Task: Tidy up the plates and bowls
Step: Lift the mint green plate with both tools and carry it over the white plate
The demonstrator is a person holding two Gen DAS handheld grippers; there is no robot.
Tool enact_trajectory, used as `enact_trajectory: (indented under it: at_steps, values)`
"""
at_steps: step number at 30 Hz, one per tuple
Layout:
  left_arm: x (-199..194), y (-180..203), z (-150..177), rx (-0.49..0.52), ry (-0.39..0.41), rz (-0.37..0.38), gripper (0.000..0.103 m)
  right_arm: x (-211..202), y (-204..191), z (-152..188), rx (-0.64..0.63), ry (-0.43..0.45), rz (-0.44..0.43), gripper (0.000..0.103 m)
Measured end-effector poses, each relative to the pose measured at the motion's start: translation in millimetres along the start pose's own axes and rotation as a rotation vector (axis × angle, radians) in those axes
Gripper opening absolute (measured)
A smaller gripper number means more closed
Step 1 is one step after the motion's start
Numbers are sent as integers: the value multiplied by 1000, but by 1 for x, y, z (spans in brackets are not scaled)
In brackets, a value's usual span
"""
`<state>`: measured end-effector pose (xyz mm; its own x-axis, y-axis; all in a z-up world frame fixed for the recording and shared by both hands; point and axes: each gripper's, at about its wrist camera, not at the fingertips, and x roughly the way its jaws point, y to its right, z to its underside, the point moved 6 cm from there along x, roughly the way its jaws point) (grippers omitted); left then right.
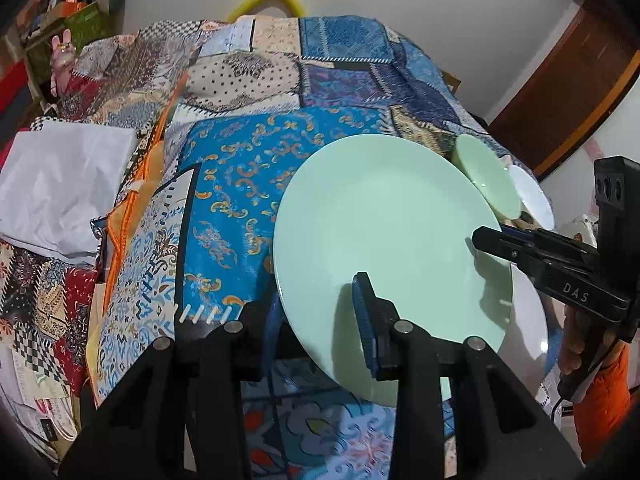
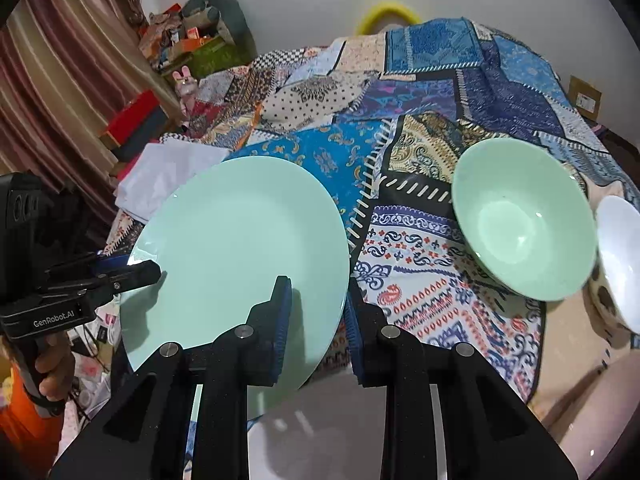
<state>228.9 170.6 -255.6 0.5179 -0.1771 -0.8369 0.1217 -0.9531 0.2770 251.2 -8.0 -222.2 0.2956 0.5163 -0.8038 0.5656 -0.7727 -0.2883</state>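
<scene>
The round mint-green ceramic plate [image 2: 236, 256] is clamped at opposite rims by the left gripper [image 1: 320, 312] and right gripper [image 2: 316, 316]. It should be kept level and lowered squarely, clear of the mint-green bowl [image 2: 524, 220] at three o'clock.

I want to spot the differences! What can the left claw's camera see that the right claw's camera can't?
Only the left wrist view shows the brown wooden door and the orange sleeve. Only the right wrist view shows the striped brown curtain and the inside of the round pale green bowl. Both show the large round pale green plate, held at opposite rims by the left claw and right claw, above the patchwork cloth.
</scene>
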Motion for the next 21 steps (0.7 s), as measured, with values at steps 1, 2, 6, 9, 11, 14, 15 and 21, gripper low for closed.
enact_trajectory:
  at_steps: [1, 2, 6, 9, 11, 14, 15, 21]
  values:
    - [-3, 2, 0, 2, 4, 1, 34, -4, 1, 1, 1, 5, -1, 24]
    - [-7, 6, 1, 6, 9, 4, 34, -9, 1, 2, 1, 12, 0, 24]
    - [-22, 19, 4, 19, 21, 17, 34, -26, 3, 7, 7, 35, -2, 24]
    - [-33, 31, 7, 34, 36, 21, 34, -38, 4, 12, 11, 51, -1, 24]
    - [-40, 39, 9, 44, 44, 20, 34, -46, 4, 16, 13, 61, 0, 24]
    - [-49, 51, 13, 59, 53, 22, 34, -58, 8, 22, 22, 76, -4, 24]
    - [-52, 55, 15, 64, 55, 22, 34, -62, 9, 24, 23, 80, -4, 24]
    - [-60, 75, 23, 86, 57, 24, 34, -84, 16, 33, 37, 115, -3, 24]
